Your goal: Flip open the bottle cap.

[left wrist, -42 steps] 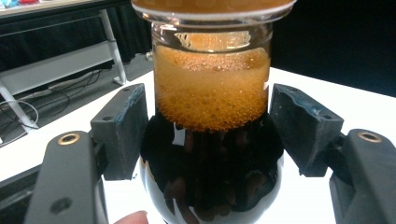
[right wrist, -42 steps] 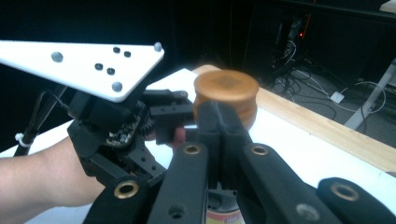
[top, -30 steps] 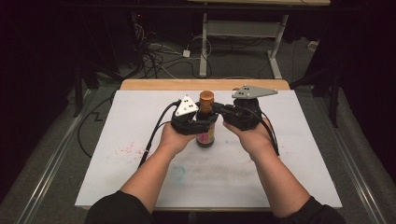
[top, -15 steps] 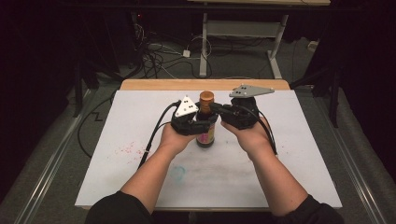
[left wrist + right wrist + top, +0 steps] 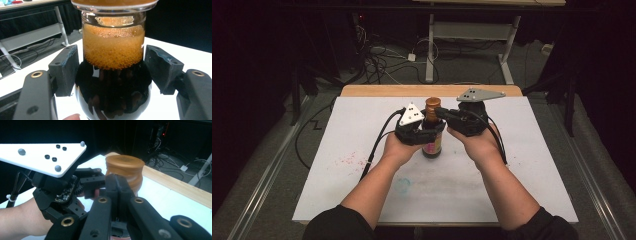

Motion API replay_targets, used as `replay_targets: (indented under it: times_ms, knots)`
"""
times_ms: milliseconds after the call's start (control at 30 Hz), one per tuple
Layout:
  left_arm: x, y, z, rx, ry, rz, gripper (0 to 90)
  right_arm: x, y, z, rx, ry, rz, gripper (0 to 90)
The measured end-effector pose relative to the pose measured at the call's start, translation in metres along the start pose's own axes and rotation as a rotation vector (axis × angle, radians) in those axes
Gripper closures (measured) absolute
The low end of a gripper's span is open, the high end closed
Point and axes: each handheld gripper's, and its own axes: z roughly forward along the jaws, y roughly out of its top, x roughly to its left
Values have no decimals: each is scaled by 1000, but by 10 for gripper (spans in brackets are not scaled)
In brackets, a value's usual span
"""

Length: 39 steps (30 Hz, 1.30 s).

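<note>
Bottle (image 5: 432, 141) stands upright on bench (image 5: 532, 180), centre of high view, between my two hands. Glass, dark liquid with foam at neck: I judge it heavy-ish, rigid, slick, breakable. Best hold low on neck or shoulder, squeeze gently. Left tool (image 5: 111, 70) pinches bottle at shoulder, pads (image 5: 65, 68) pressed on both sides. Right tool (image 5: 120, 187) pressed together, tips touching just under brown cap (image 5: 125, 166), lower middle of right gripper view. I reckon cap comes off next.
</note>
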Motion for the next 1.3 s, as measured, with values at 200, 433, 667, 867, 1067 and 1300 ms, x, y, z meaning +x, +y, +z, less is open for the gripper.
replay_targets:
  times_ms: [200,433,667,867,1067,1300]
  knots:
    - [0,0,0,-3,1,-5,287,0,3,0,-9,0,1,900]
    - [1,0,0,-5,2,-10,287,0,7,1,-15,1,1,900]
    - [1,0,0,-7,2,-10,287,0,10,1,-19,-3,-3,900]
    - [1,0,0,-8,1,-12,287,0,12,1,-25,-7,-5,900]
    - [0,0,0,-9,1,-11,287,-2,18,2,-34,-9,-3,900]
    - [0,0,-1,-4,-1,-8,286,-8,26,9,-34,-18,12,900]
